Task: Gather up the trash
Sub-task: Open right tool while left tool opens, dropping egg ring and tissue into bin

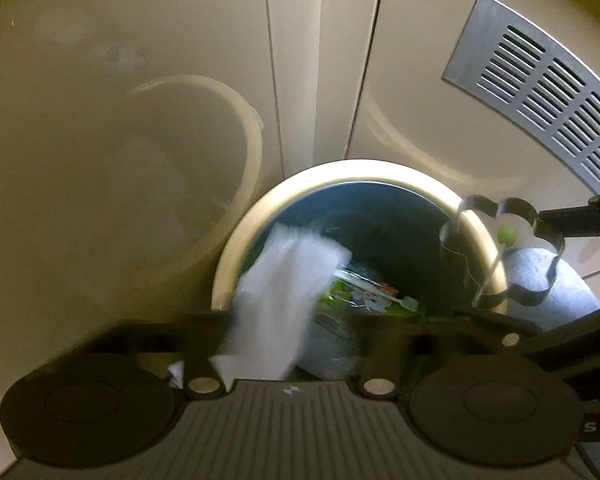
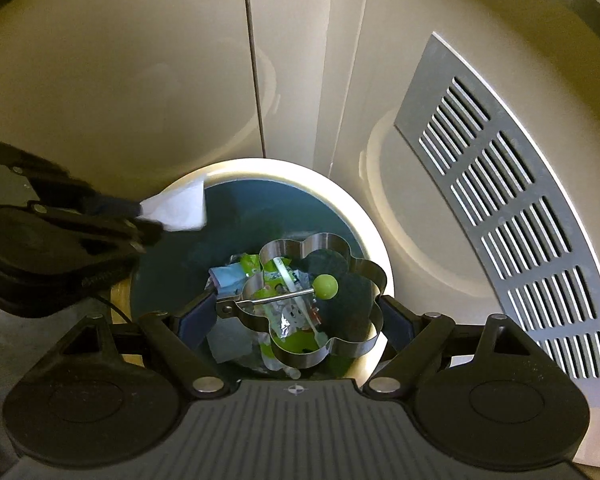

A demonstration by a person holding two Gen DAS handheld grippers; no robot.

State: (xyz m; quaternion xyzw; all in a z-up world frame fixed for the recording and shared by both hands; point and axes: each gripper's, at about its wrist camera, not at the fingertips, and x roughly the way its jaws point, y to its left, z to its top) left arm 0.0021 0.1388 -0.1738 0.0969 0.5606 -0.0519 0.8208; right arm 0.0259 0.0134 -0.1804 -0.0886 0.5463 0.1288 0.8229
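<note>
A: Start close. What is the right gripper (image 2: 298, 316) doing?

B: Its jaws stand wide but are clamped on a flower-shaped metal ring (image 2: 320, 300), one pad on each side. A thin rod with a green knob (image 2: 326, 286) crosses the ring. It hangs right over the mouth of the bin (image 2: 376, 248), probably so that letting go drops it straight in.

A: And the left gripper (image 1: 296, 320)?

B: Jaws apart, pressing on nothing. A white tissue (image 1: 280, 288) lies blurred between them in the left wrist view, so I judge it is loose and falling. In the right wrist view the tissue sits at the tips of the left gripper, over the bin's near-left rim.

A: Why tilt both so steeply down?

B: So the trash falls inside rather than catching the rim, I would say. Both hang above the opening, side by side.

A: What is already in the bin?

B: Crumpled wrappers (image 2: 284, 320), green and silvery, with a bluish scrap beside them, at the bottom of the dark liner.

A: Beyond it?

B: Beige cabinet doors (image 2: 140, 80) with a seam between them, and a slotted metal vent (image 2: 512, 208) to the right. The bin stands just in front of them.

A: Risk?

B: The tissue is near the rim; it may drape over the edge.
</note>
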